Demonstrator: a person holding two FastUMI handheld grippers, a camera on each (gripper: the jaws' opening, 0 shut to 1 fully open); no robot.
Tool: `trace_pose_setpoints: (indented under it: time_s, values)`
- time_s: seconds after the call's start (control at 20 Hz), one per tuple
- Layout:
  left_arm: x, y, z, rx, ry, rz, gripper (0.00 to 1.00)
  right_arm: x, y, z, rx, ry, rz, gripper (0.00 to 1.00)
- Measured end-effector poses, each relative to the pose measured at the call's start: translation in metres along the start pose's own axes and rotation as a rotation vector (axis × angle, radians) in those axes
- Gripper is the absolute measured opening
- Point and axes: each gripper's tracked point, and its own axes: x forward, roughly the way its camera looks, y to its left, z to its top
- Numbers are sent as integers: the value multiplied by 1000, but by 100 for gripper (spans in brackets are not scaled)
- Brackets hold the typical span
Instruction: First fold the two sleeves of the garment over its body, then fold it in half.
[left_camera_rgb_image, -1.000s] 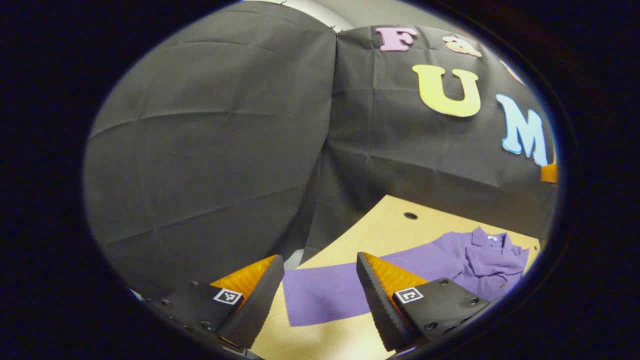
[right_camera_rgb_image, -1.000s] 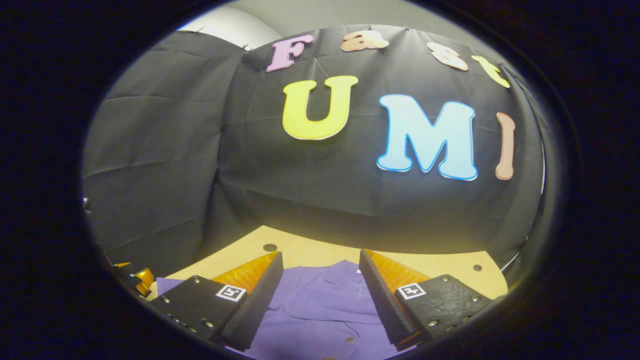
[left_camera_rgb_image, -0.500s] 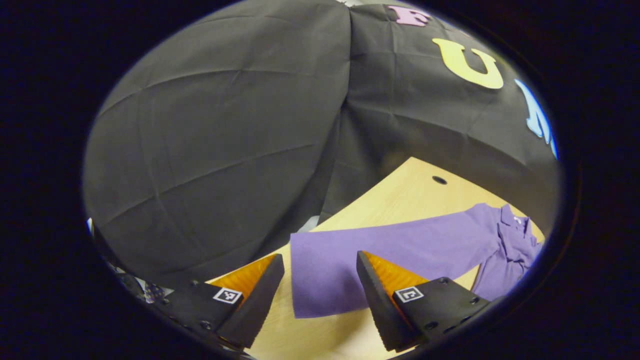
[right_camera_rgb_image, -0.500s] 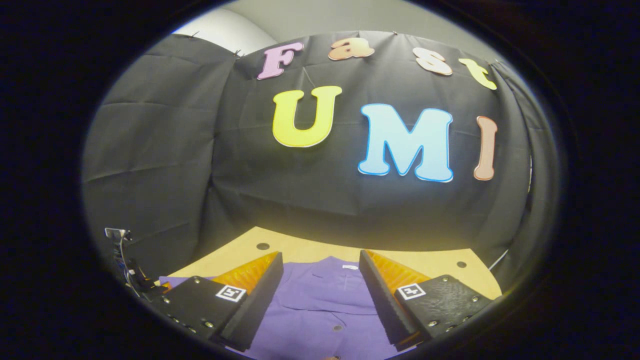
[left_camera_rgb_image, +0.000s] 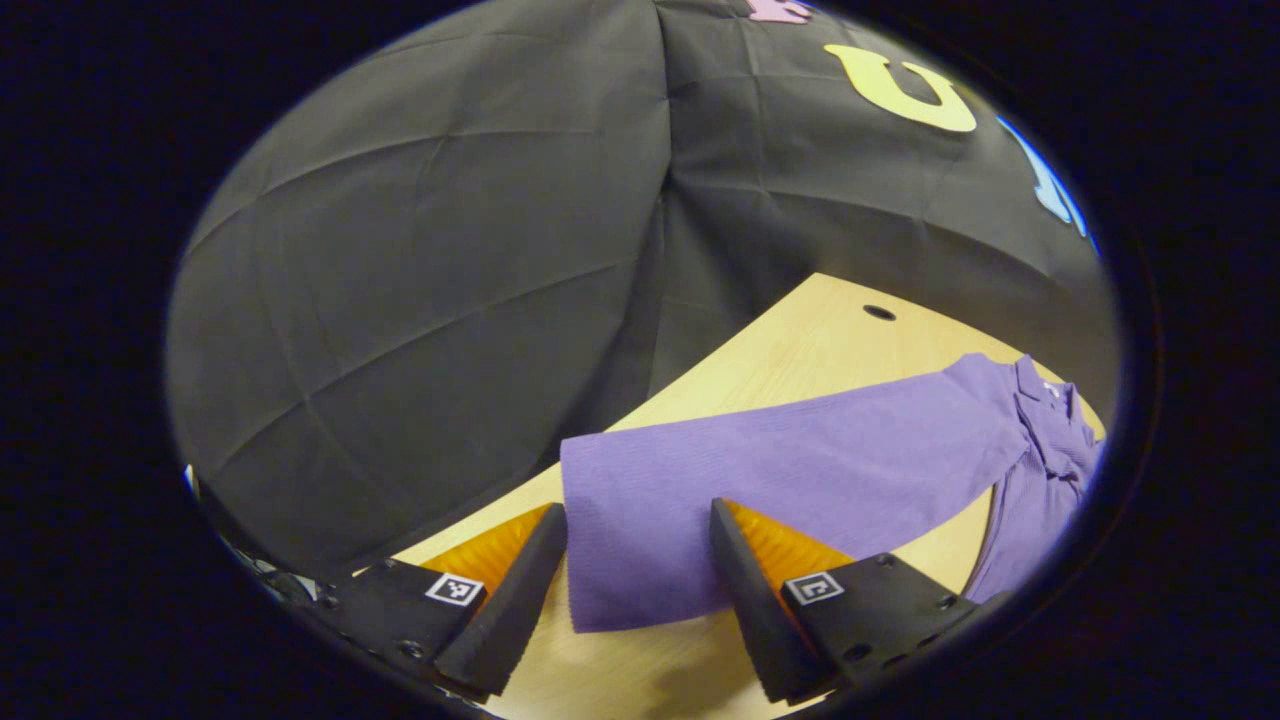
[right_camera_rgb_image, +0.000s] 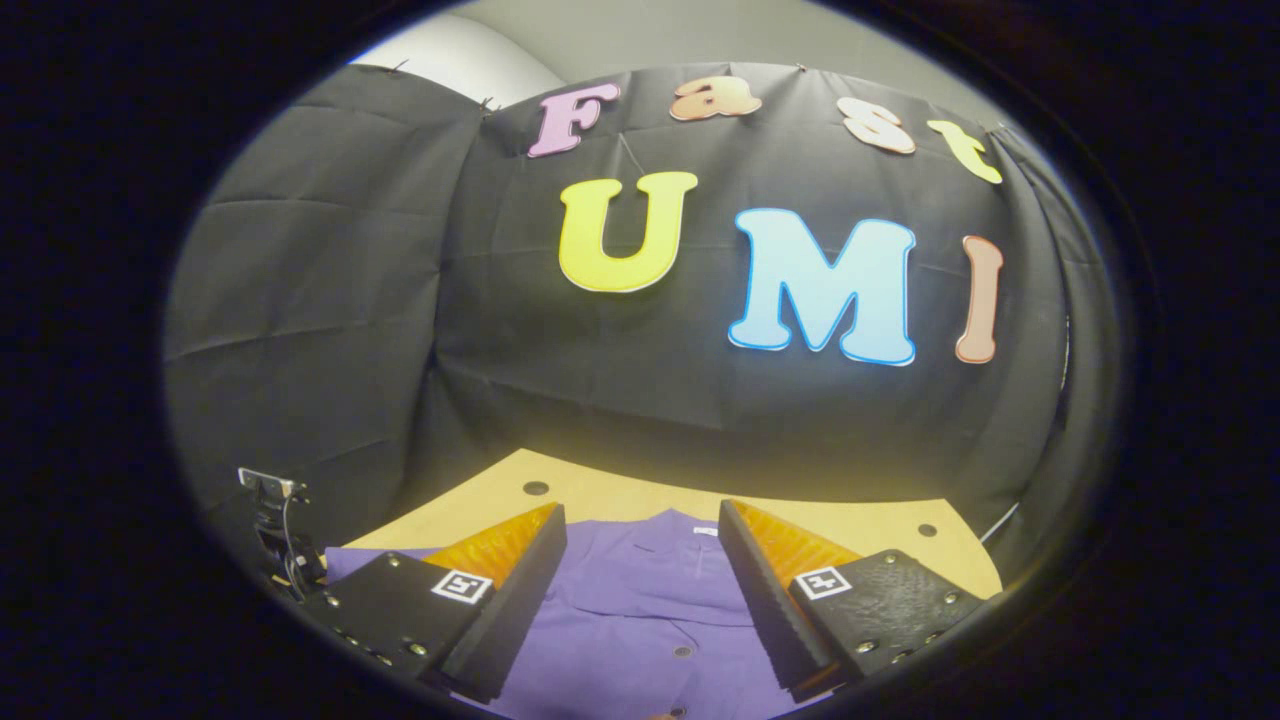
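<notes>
Shirt: a purple shirt (right_camera_rgb_image: 640, 620) is lying flat on the desk, its collar pointing toward the back wall and its buttons running down the middle in the right gripper view.
Sleeve: one long sleeve (left_camera_rgb_image: 790, 480) is stretching straight out from the body across the desk, unfolded, with its cuff end lying near the desk's edge in the left gripper view.
Collar: the collar (left_camera_rgb_image: 1045, 400) is showing at the far right of the left gripper view, beside the shoulder.
Left claw: the left claw (left_camera_rgb_image: 640, 580) is hovering over the sleeve's cuff end with its jaws standing wide apart, one finger on either side of the cuff; it is gripping nothing, and whether the tips are touching the cloth cannot be told.
Right claw: the right claw (right_camera_rgb_image: 640, 590) is hanging over the shirt's chest, jaws spread wide and holding nothing.
Desk: a light wooden desk (left_camera_rgb_image: 800, 350) is carrying the shirt, with a small round hole (left_camera_rgb_image: 879, 313) near its far edge.
Wall: black cloth (left_camera_rgb_image: 420, 280) is hanging behind the desk.
</notes>
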Motion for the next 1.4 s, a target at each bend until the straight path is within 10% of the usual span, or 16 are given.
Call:
trace_pose_setpoints:
  time_s: [0.2, 0.45, 0.6, 1.0, 1.4]
  values:
    - [0, -11, 0, 3, 4, -25, 76, -3, -7, -3, 25, 6, -12, 94]
    - [3, -32, -3, 52, 6, -60, 22, -9, -22, -12, 62, 20, -43, 94]
    - [4, -34, 2, 70, 2, -67, 10, -12, -35, -17, 74, 22, -63, 94]
    - [-11, -43, 28, 127, -30, -43, 10, -41, -109, -22, 94, 0, -205, 95]
    - [-68, -159, 120, 168, -210, -213, 9, -65, -159, -41, 120, 15, -286, 94]
